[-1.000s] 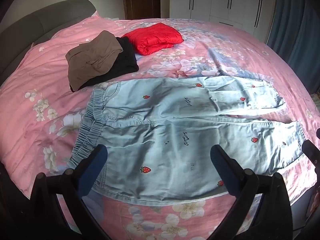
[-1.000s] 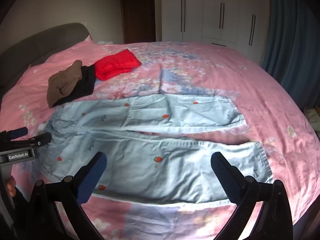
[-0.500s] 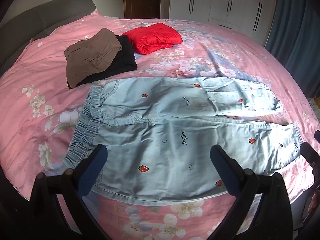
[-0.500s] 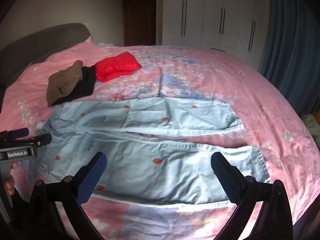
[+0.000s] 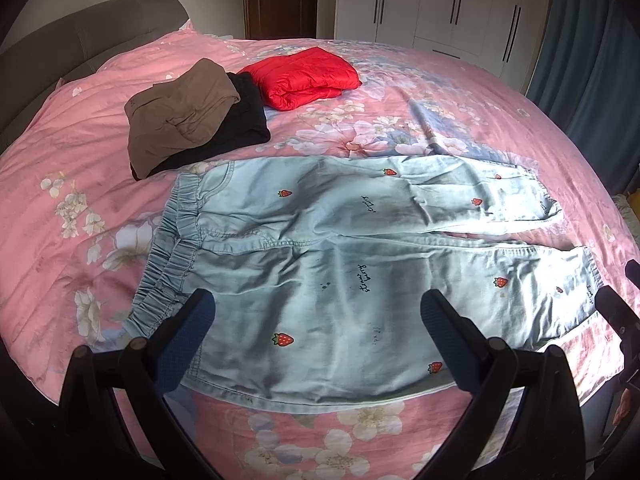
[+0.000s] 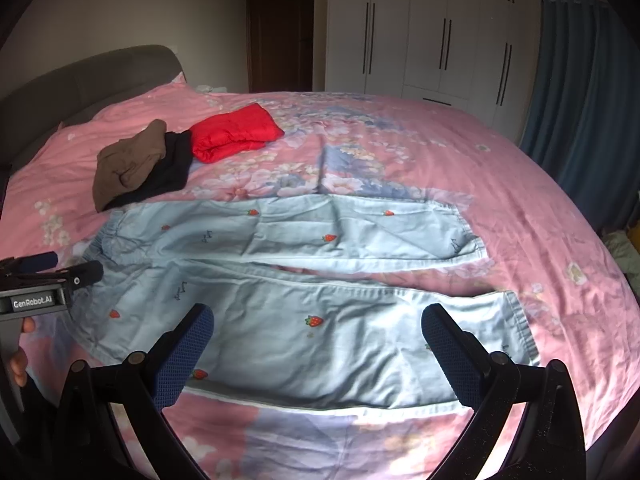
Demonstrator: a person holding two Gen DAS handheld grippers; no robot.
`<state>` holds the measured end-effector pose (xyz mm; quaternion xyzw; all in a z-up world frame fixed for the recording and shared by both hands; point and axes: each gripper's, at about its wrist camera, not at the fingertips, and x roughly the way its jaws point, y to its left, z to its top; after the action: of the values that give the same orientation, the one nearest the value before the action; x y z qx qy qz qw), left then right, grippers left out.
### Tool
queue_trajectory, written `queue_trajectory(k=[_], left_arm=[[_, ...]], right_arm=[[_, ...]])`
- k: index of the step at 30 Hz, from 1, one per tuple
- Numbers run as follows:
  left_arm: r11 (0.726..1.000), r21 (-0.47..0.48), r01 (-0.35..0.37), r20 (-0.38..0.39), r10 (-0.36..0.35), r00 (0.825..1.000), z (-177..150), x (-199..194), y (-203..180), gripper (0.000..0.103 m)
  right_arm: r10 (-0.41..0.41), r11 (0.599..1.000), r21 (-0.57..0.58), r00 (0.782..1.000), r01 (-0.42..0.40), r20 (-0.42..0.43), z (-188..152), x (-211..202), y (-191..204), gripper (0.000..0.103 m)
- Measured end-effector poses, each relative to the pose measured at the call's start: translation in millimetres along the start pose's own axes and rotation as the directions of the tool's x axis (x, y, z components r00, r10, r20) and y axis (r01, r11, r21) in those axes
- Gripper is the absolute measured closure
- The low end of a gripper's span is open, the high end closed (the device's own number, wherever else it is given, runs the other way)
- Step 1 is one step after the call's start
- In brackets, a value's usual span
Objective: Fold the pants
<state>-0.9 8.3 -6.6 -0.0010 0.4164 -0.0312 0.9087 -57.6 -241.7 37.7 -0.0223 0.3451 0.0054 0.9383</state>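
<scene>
Right wrist view, left to right: the left gripper (image 6: 48,270) juts in at the left edge, a hand's fingers (image 6: 18,354) gripping its handle; whether its jaws gape cannot be told here. Its own camera shows them wide apart above the pale blue pants (image 5: 340,264), which lie flat on the pink bedspread (image 6: 520,208). The right gripper (image 6: 318,354) hovers over the lower leg, jaws apart, empty.

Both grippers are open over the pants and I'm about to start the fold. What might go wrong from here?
1. The pants lie flat on the soft pink bedspread; a low pinch by the left gripper or right gripper may catch the cover too.
2. The two legs are spread apart, so folding one over may misalign the cuffs.
3. The brown garment and black garment sit near the waistband; a wide sweep might disturb them.
</scene>
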Motion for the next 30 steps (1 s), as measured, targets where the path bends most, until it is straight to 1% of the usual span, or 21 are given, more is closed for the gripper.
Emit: queue_trajectory(k=[30], left_arm=[[1.0,0.004,-0.005,0.001,0.005,1.0,-0.4,0.2,-2.8,0.0]], right_arm=[[0.006,1.0,-0.017,1.0,-0.006,0.0,-2.9,1.9,4.7,0.0]])
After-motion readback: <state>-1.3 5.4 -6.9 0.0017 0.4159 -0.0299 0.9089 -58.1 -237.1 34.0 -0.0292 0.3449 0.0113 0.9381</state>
